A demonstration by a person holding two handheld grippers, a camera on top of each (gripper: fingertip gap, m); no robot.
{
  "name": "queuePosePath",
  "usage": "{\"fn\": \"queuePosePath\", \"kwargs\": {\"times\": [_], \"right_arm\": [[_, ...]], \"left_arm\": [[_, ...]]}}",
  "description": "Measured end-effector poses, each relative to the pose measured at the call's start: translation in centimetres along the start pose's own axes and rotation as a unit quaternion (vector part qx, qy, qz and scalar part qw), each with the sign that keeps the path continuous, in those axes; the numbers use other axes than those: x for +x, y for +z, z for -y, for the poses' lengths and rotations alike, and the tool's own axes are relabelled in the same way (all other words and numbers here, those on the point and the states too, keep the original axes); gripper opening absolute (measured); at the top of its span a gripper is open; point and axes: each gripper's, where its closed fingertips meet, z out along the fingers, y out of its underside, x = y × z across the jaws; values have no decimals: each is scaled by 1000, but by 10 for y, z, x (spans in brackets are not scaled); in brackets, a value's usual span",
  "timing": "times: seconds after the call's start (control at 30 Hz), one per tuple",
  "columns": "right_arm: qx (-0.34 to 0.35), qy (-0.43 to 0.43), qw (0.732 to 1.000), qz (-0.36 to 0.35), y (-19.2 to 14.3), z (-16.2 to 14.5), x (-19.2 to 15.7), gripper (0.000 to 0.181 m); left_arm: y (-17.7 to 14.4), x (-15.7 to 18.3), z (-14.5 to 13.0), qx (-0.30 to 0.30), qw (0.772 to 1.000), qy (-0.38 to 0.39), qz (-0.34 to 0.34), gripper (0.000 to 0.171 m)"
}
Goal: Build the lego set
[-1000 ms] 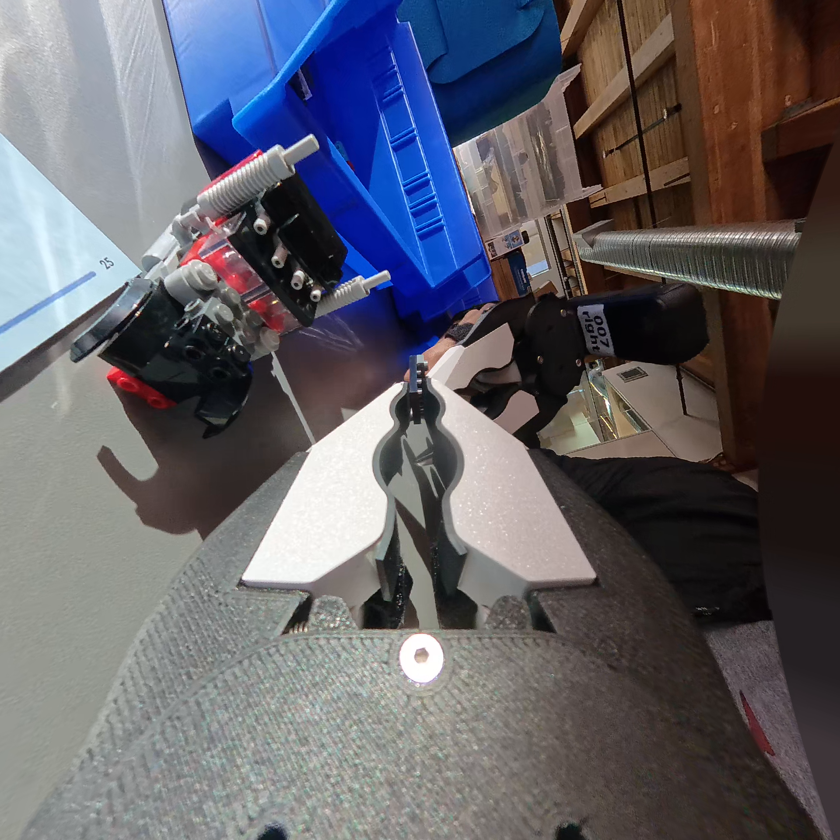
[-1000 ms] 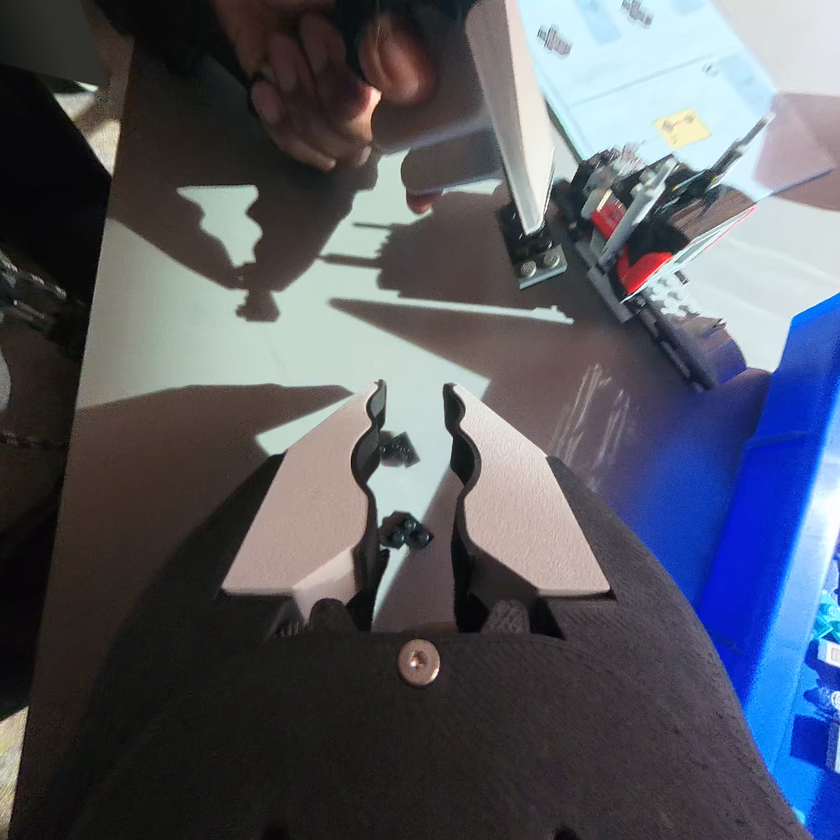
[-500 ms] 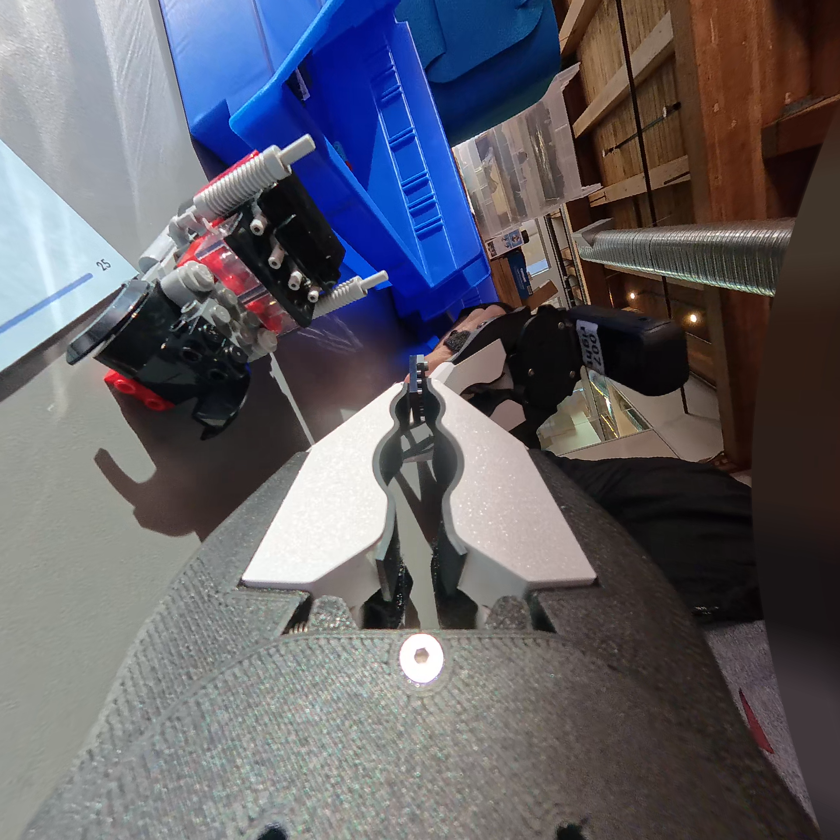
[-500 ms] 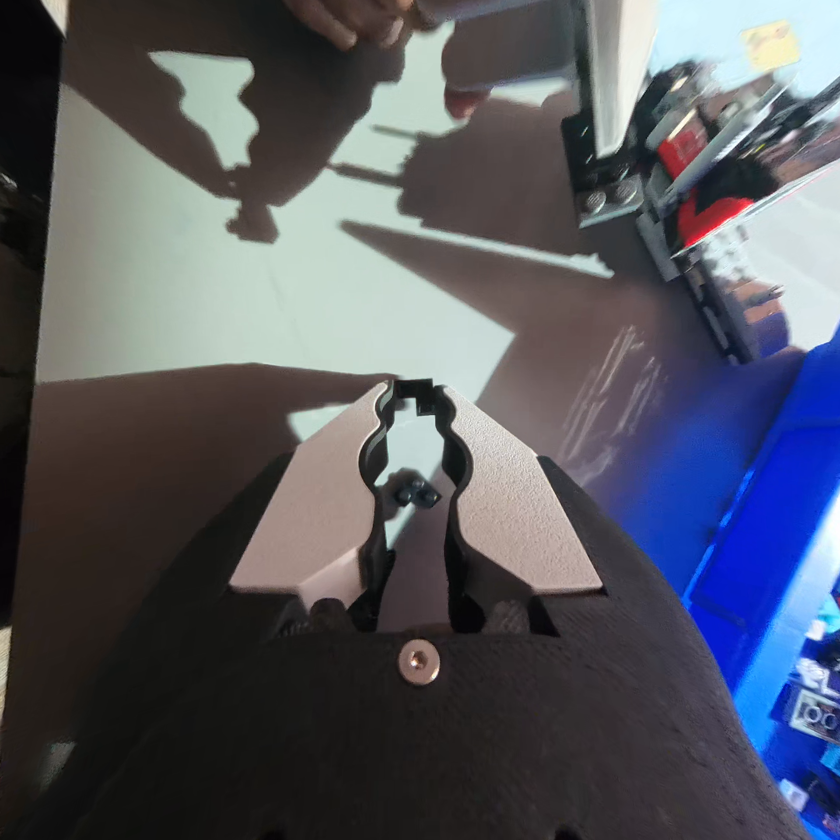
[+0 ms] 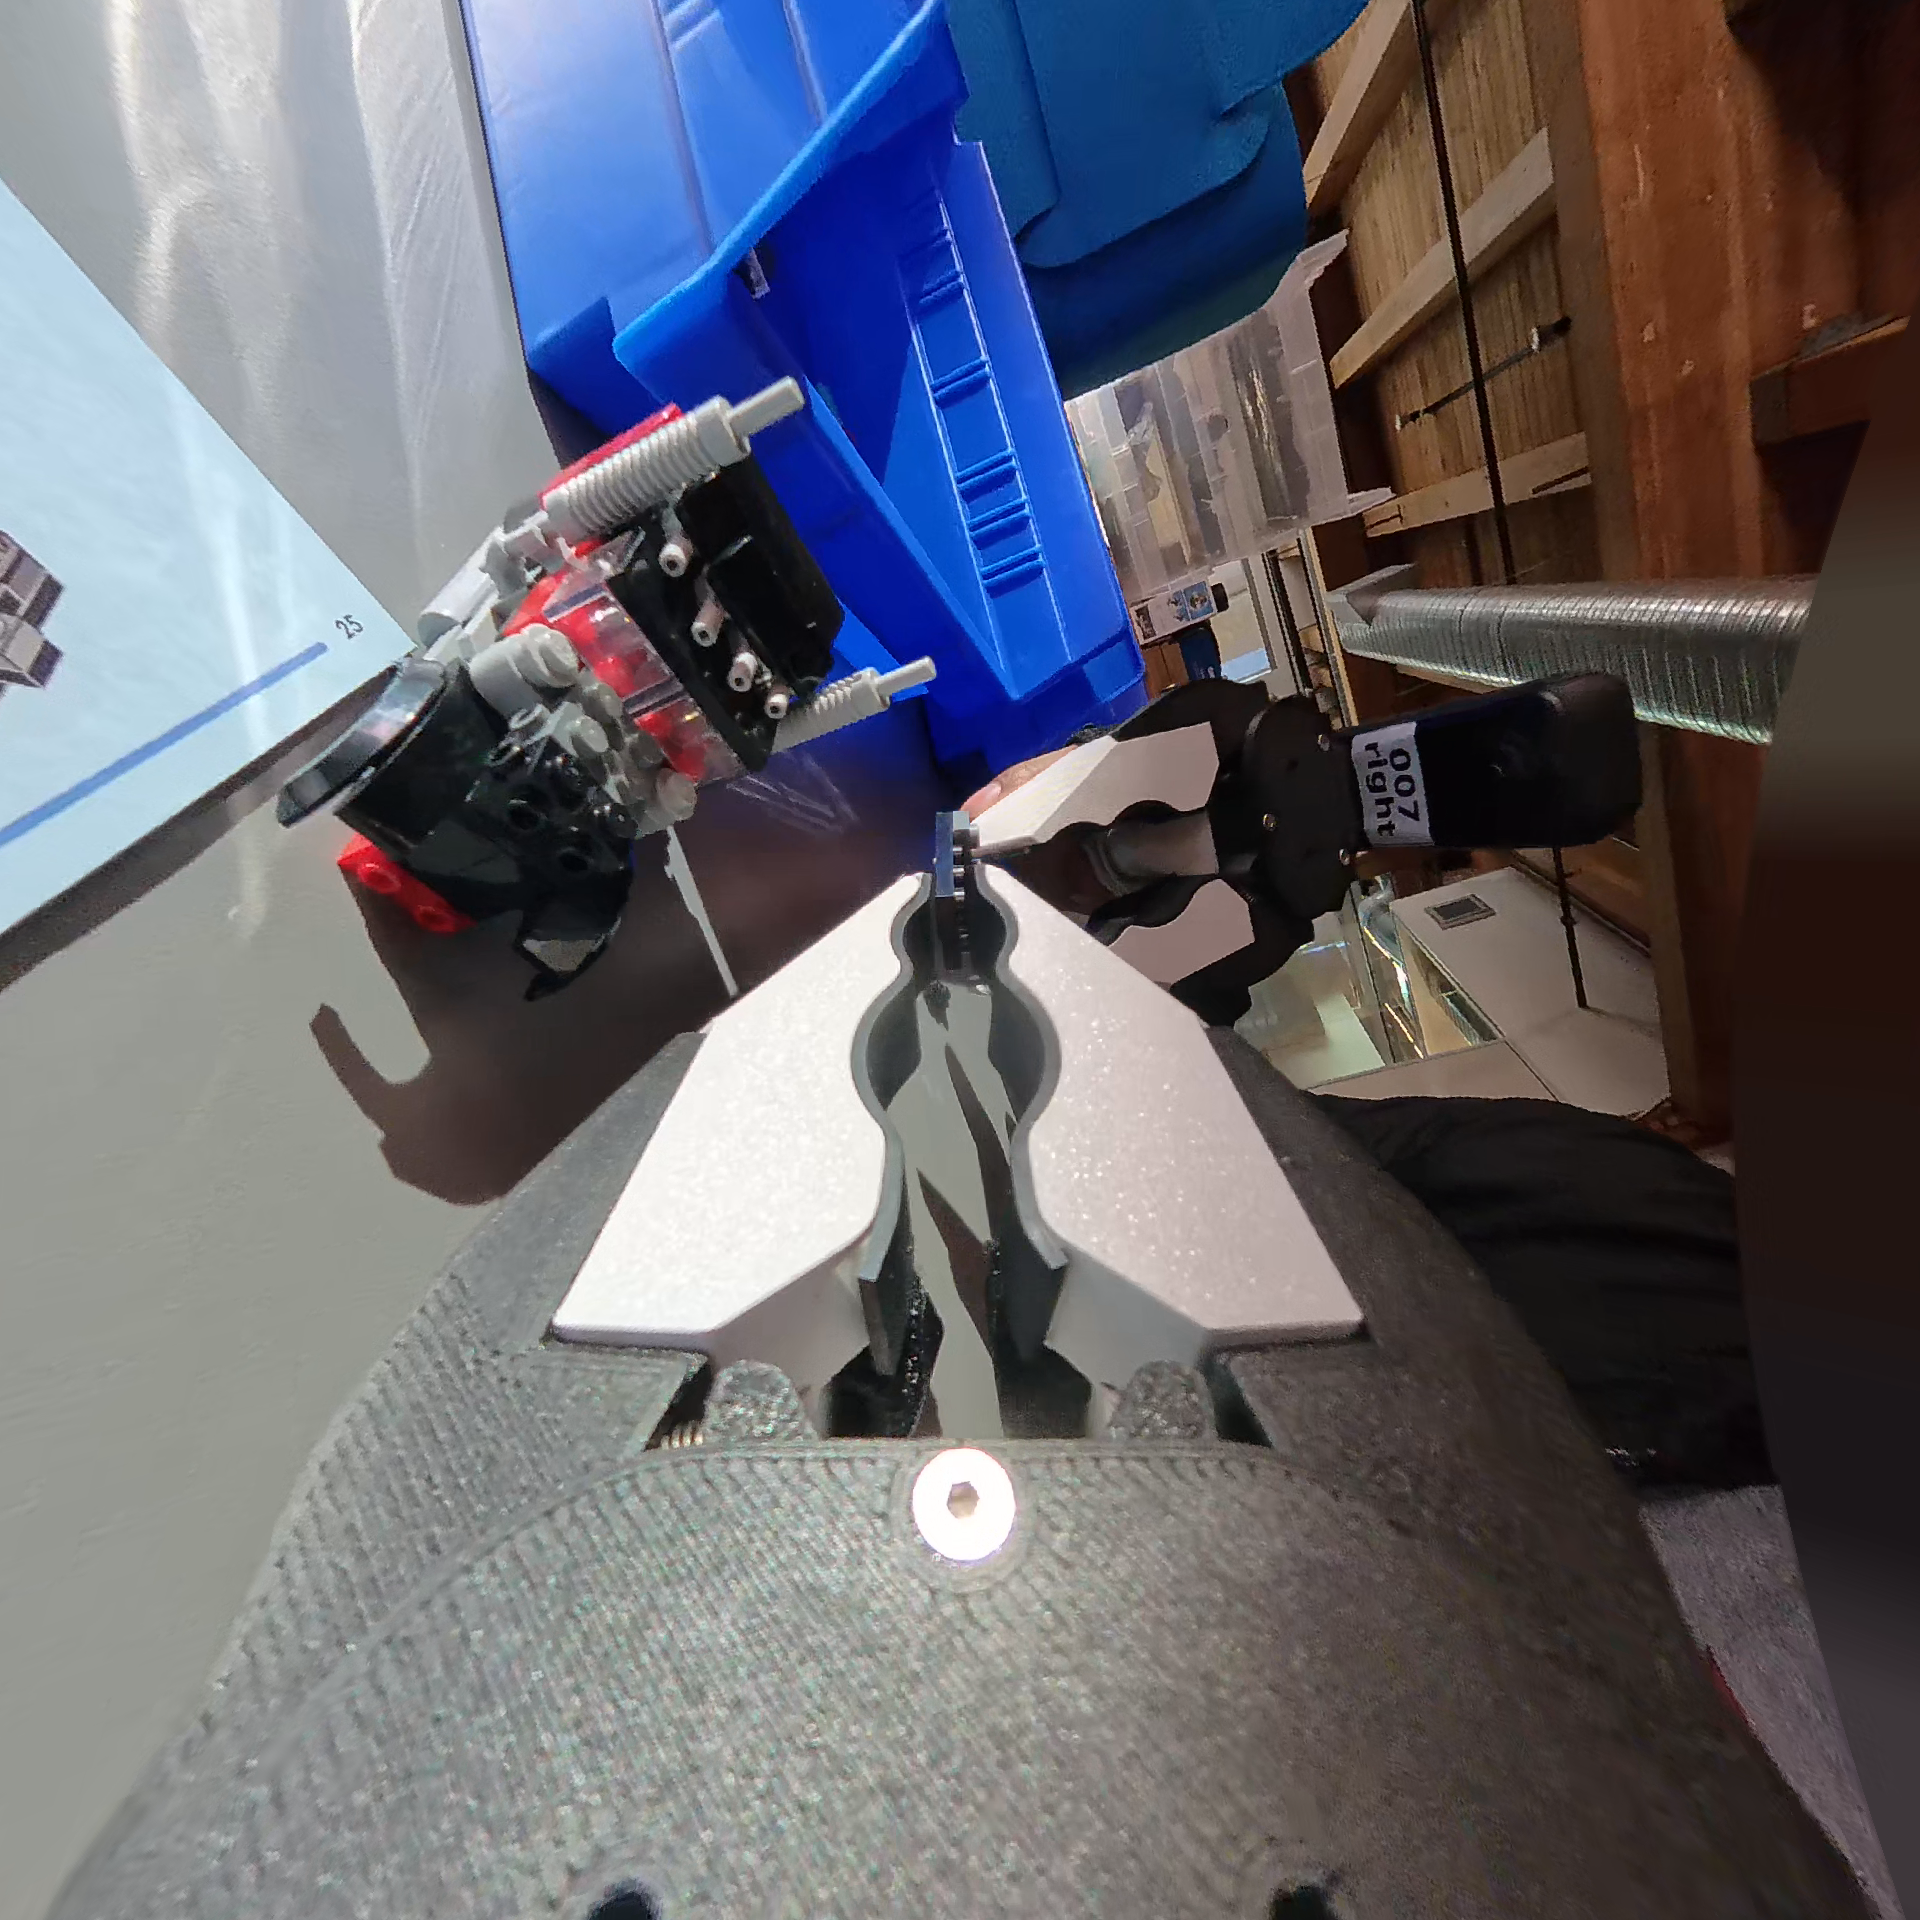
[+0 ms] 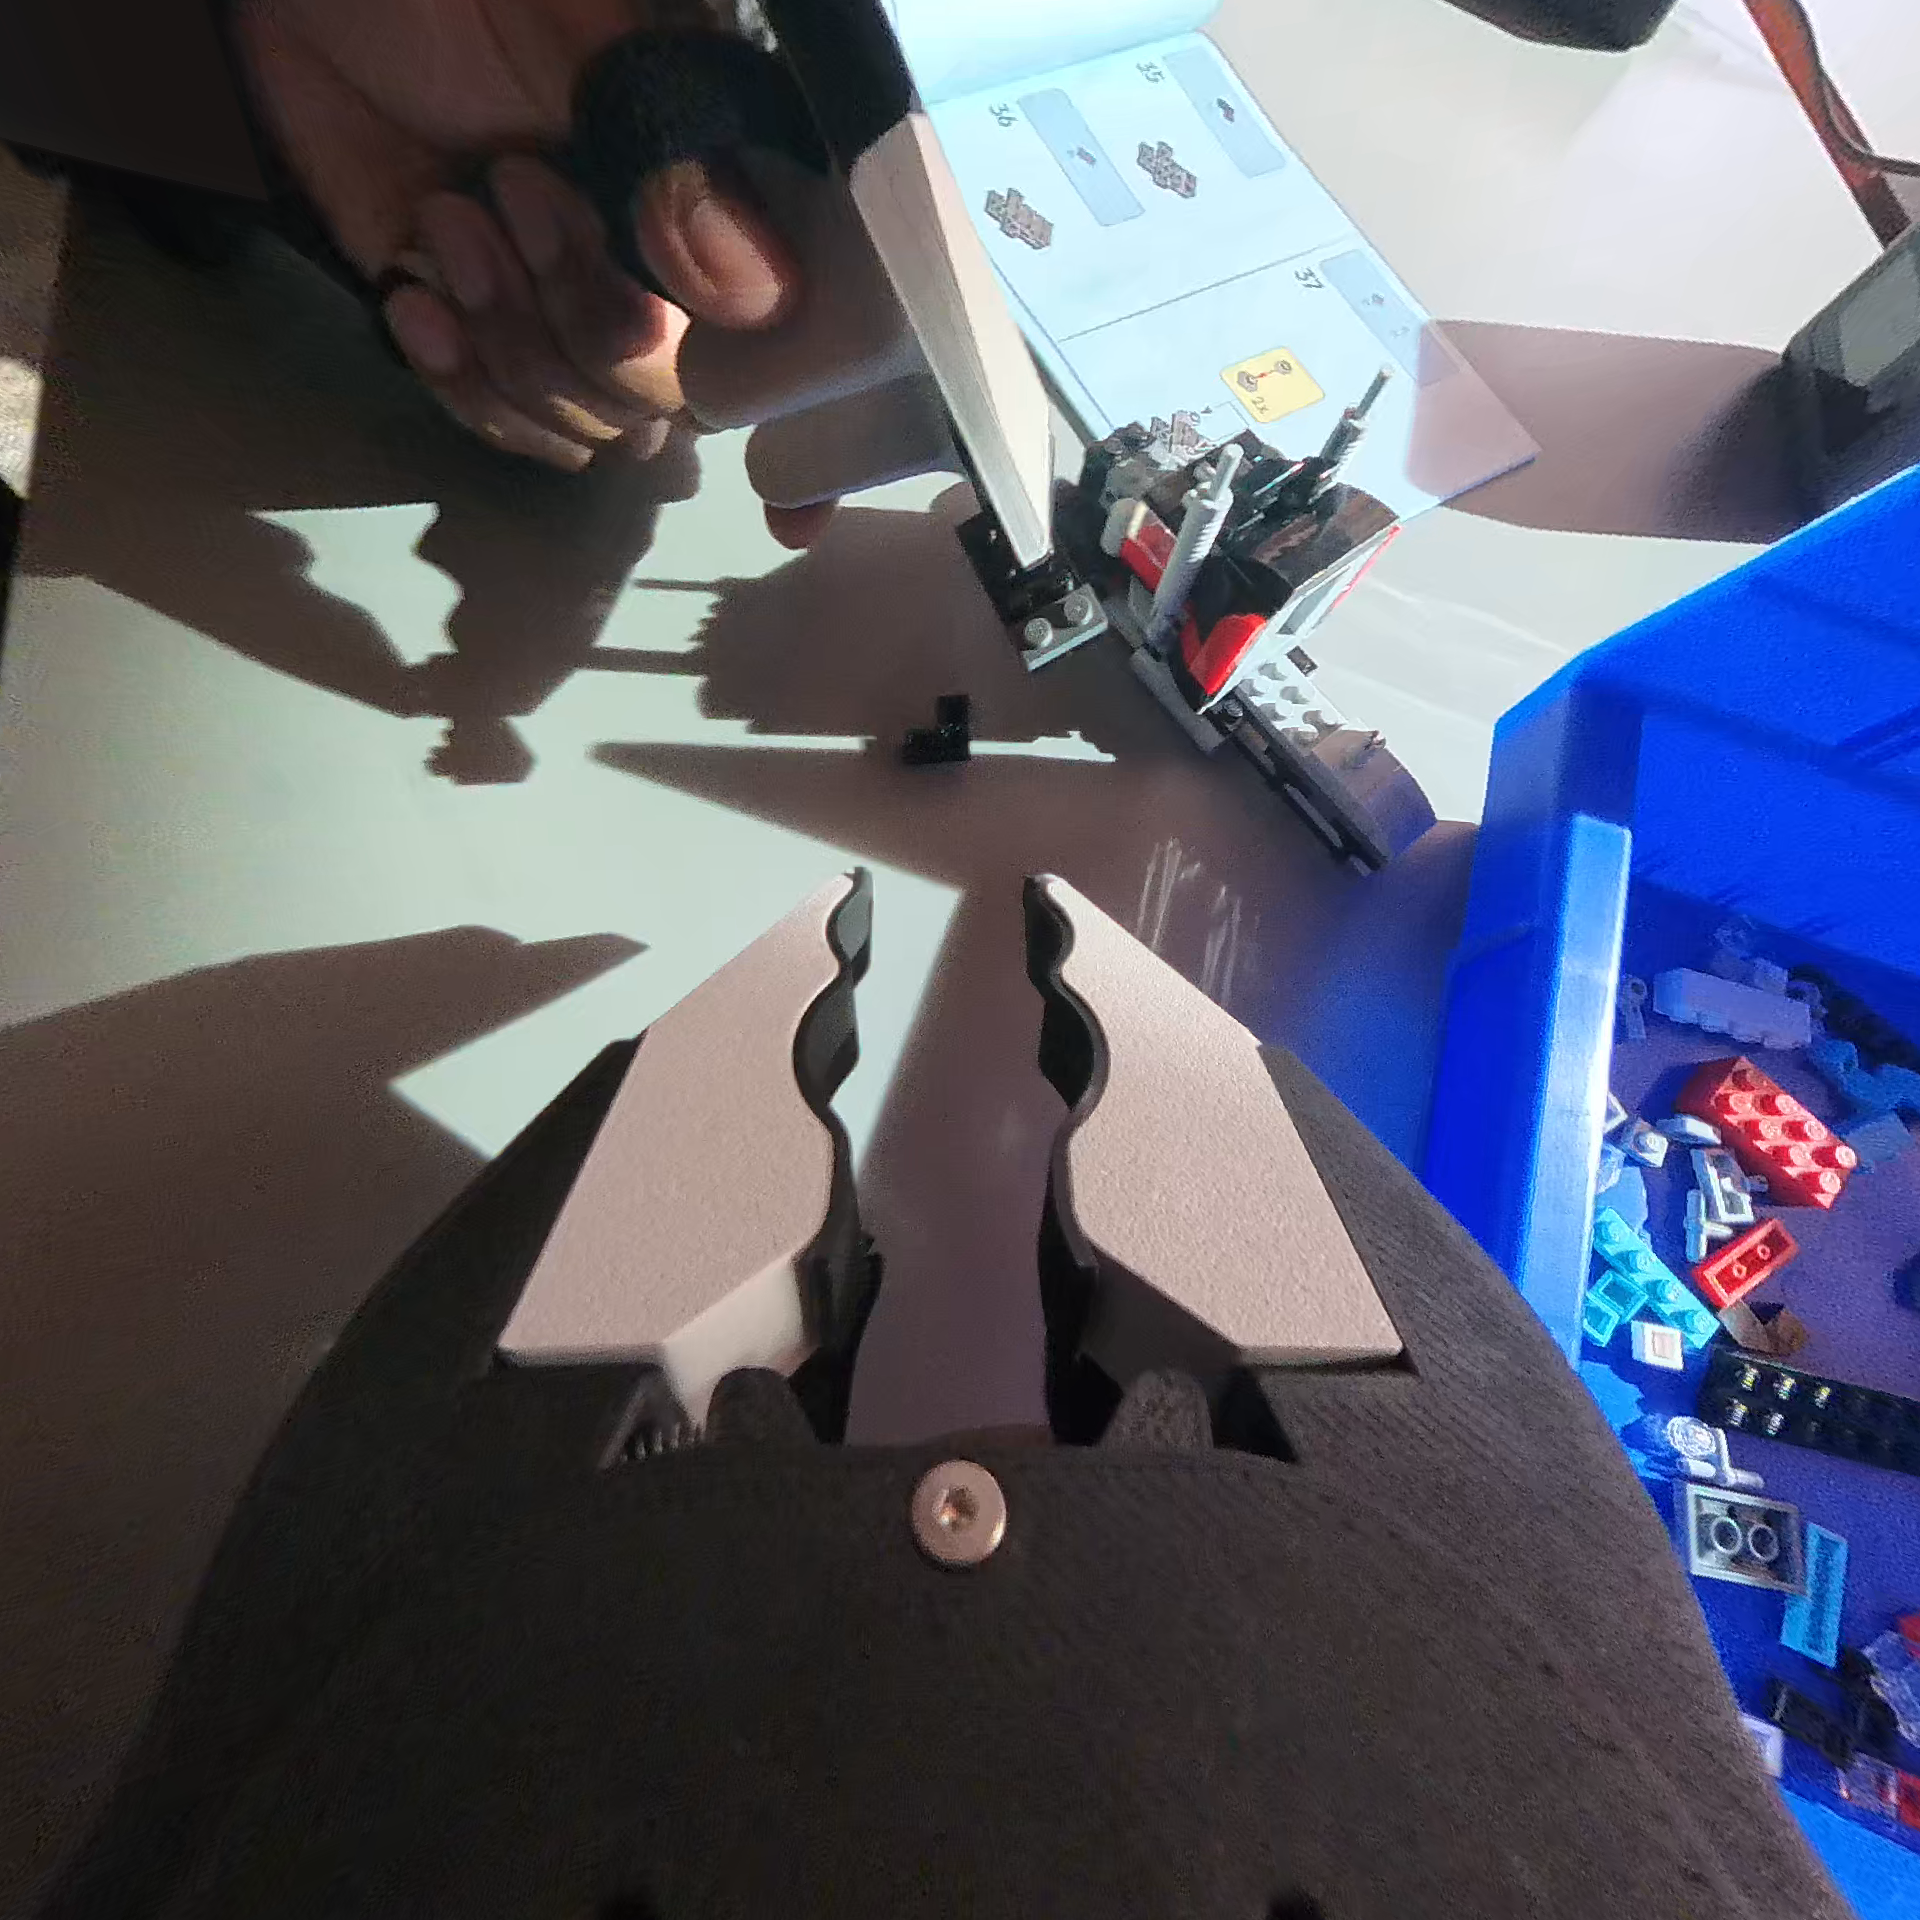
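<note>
My left gripper (image 5: 954, 914) is shut on a small grey studded plate (image 5: 950, 868), held edge-on just above the table. In the right wrist view the left gripper (image 6: 1023, 556) holds that plate (image 6: 1060, 623) right beside the black, red and grey lego model (image 6: 1236, 582). The model (image 5: 582, 707) lies on its side on the table, to the left of the plate. My right gripper (image 6: 948, 899) is open and empty. A small black L-shaped piece (image 6: 940, 727) lies on the table ahead of it, between it and the plate.
A blue bin (image 6: 1558, 1039) with several loose bricks stands at the right, close to the model; it also shows in the left wrist view (image 5: 831, 312). The open instruction booklet (image 6: 1195, 260) lies behind the model. A person's hand (image 6: 540, 260) holds the left gripper. The gap from one gripper's tips to the other's is roughly 6 cm. My left tips are roughly 5 cm from the small black L-shaped piece (image 6: 940, 727).
My right gripper closed on a small black piece half a second ago; now it is open, drawn back, and a black piece lies on the table. The left gripper has held still.
</note>
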Motion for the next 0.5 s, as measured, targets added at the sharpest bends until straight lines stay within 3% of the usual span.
{"fn": "queuePosePath", "kwargs": {"times": [0.5], "right_arm": [[3,33,999,-34,41,12,-1,30]], "left_arm": [[-6,-5,7,18,1000,-16,17,5]]}}
